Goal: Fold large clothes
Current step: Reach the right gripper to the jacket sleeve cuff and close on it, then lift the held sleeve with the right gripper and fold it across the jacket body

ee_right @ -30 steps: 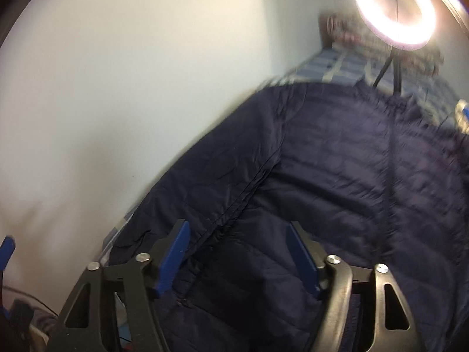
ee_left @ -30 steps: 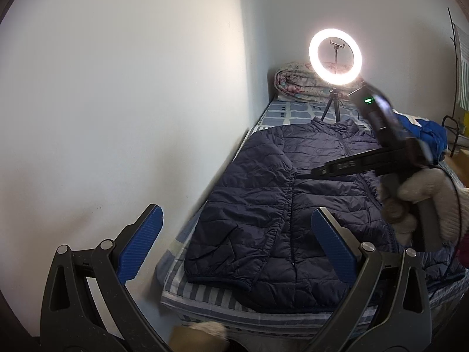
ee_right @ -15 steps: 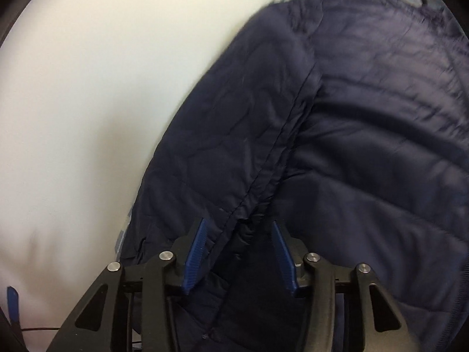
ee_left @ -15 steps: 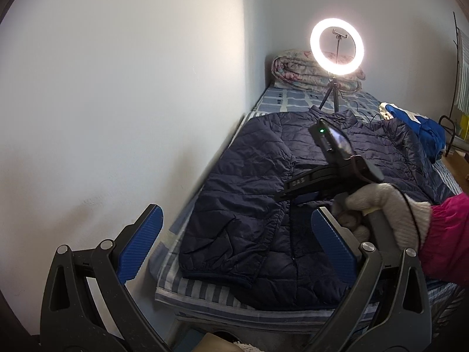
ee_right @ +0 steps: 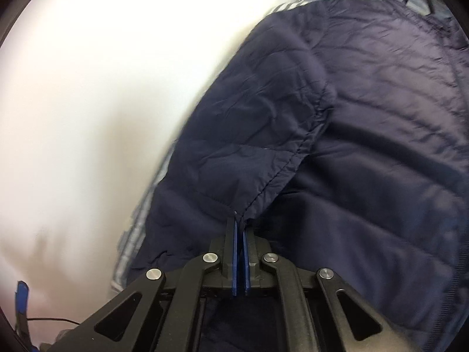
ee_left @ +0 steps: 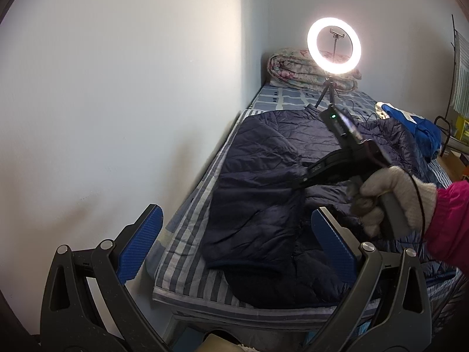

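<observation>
A dark navy quilted jacket (ee_left: 278, 193) lies spread flat on the striped bed (ee_left: 187, 252), its collar toward the far end by the ring light (ee_left: 334, 45) and its hem at the near edge; the wall-side sleeve (ee_right: 243, 146) rests folded down along the body. The lay-out appears deliberate: a flat spread gives clean fold lines for a bulky garment. The right hand-held gripper (ee_right: 239, 228) is fully closed, its blue pads pinching the stitched seam edge of that sleeve where sleeve and body meet; the fabric rises to a small peak at the pinch. Judgement: the seam is chosen because it offers a firm, thin ridge, where the puffy panels would slip. In the left wrist view a gloved hand (ee_left: 390, 199) with a pink cuff holds this tool angled down onto the jacket. The left hand-held gripper (ee_left: 237, 246) stands wide apart and empty, off the near corner of the bed, touching nothing; it is likely held in reserve for a second grip lower on the sleeve or hem. The fold itself is judged at an early stage. A blue garment (ee_left: 416, 129) lies at the far side, clear of the work.
</observation>
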Demonstrator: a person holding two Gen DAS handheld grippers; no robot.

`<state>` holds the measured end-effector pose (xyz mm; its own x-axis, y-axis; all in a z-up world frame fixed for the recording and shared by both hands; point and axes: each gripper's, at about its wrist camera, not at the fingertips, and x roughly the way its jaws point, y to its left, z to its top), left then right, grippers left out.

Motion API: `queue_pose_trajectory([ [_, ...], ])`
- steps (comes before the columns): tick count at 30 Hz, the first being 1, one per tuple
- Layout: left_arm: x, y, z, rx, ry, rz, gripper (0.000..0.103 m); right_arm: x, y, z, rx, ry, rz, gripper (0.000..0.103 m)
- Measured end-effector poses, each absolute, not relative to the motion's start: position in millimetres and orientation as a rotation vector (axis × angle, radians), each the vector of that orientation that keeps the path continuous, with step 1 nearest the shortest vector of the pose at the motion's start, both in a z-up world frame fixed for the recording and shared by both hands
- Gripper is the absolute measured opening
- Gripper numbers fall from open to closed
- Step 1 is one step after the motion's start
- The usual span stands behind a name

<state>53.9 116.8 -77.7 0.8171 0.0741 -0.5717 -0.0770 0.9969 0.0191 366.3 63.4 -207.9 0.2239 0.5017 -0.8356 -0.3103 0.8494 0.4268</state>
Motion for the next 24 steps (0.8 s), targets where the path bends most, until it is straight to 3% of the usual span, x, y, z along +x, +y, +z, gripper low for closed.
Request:
queue_pose_trajectory([
  [10,70.8,115.9,-53.3,0.033,0.563,0.068,0.103,359.6,23.6,-210.4,0.060,1.185,0.458,0.000],
  [13,74.3,119.4,-50.0,0.024,0.556,0.074,0.103,353.4,24.2,-215.2,-0.001,1.171,0.466,0.012],
  [14,76.0,121.3,-50.1,0.018,0.560,0.079,0.103,347.9,25.2,-210.3,-0.036,1.155,0.469,0.028],
  [16,77.0,127.8,-52.9,0.001,0.574,0.087,0.103,330.8,27.3,-192.2,-0.133,1.084,0.476,0.039],
  [24,78.5,146.2,-54.3,-0.069,0.586,0.132,0.103,241.7,55.1,-170.0,-0.371,0.988,0.835,0.039],
])
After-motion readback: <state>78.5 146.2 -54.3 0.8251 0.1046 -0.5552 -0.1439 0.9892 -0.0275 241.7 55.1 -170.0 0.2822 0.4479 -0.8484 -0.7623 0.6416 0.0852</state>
